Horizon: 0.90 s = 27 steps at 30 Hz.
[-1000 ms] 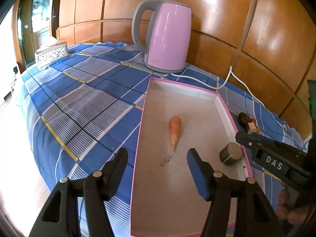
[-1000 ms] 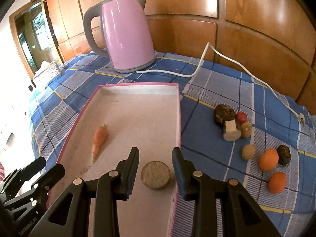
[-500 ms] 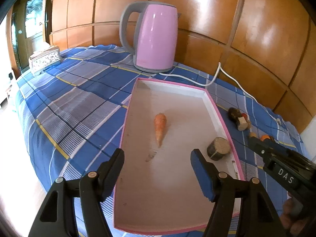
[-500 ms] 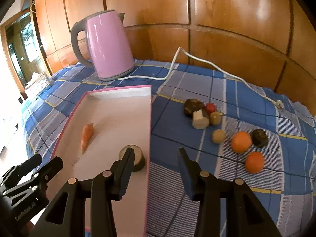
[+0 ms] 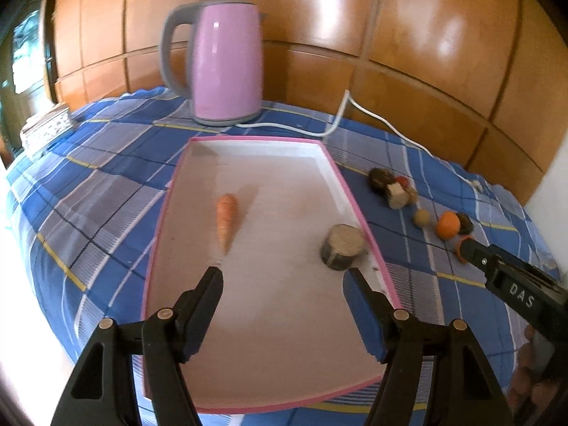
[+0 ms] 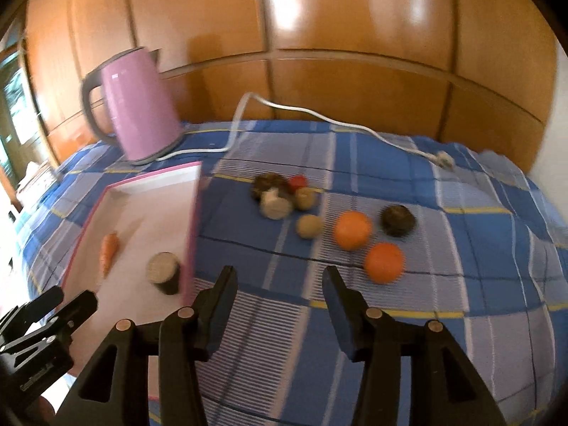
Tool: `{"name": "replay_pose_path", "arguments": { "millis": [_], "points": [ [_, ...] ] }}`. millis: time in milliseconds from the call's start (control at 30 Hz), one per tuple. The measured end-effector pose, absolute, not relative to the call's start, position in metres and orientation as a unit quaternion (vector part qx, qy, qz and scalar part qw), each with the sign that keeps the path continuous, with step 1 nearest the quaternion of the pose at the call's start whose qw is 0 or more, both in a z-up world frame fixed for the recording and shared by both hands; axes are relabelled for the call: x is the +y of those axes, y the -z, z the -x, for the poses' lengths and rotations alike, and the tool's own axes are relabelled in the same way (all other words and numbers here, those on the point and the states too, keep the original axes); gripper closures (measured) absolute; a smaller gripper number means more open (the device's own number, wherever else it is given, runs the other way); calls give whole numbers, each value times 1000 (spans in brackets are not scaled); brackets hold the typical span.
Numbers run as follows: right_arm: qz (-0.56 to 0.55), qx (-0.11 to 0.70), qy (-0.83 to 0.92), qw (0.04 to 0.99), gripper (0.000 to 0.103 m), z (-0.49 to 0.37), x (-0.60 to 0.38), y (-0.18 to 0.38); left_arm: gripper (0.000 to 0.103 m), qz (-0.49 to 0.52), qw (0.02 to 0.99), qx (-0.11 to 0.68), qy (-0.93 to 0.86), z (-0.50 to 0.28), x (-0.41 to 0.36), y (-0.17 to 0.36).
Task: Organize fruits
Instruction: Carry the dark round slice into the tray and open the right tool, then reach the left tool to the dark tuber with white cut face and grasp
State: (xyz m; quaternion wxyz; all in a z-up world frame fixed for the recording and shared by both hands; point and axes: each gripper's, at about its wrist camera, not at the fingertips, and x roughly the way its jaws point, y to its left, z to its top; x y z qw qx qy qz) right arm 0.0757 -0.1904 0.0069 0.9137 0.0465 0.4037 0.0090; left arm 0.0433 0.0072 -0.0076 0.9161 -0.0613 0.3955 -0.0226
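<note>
A: Grippers first: right gripper (image 6: 278,289), empty, jaws opening above the plaid cloth (image 6: 479,248); left gripper (image 5: 284,291), empty, parted wide over the pink-rimmed tray (image 5: 358,209).

B: Progress?

A: Early, I judge. The tray holds a carrot (image 5: 226,220) and a brown cut cylinder (image 5: 342,246); two oranges (image 6: 369,245) and about six smaller pieces lie loose on the cloth.

B: Views differ?

A: Only the right wrist shows every loose piece.

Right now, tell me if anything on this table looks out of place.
The kettle stands on the cloth, its cord unplugged, the plug lying loose behind the fruit. Nothing is spilled or broken.
</note>
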Motion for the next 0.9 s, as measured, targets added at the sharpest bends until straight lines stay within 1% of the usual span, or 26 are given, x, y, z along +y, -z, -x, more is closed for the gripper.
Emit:
{"name": "replay_pose_path", "arguments": {
  "millis": [400,500,600,667,700,733,800,867,900],
  "points": [
    [-79,410,77,905,52,-63,-249,4,32,26,914,395,90,-57,-41,-2],
    [-83,411,92,903,50,-60,-259,6,32,14,911,399,104,-65,-52,-5],
    [-88,409,106,902,46,-56,-270,7,33,12,908,402,117,-75,-61,-9],
    [-90,410,112,901,45,-54,-275,9,40,22,902,412,124,-84,-65,-9],
    [-93,411,115,899,45,-53,-277,10,41,29,899,417,129,-88,-65,-8],
    [-95,412,117,899,45,-53,-279,11,44,34,896,421,134,-92,-66,-8],
    [-97,414,118,898,45,-53,-282,12,46,37,893,427,136,-101,-69,-7],
    [-97,415,117,897,45,-52,-284,14,51,36,892,428,139,-110,-72,-8],
    [-98,416,117,896,45,-52,-285,15,52,35,892,429,142,-114,-74,-8]
  ]
}}
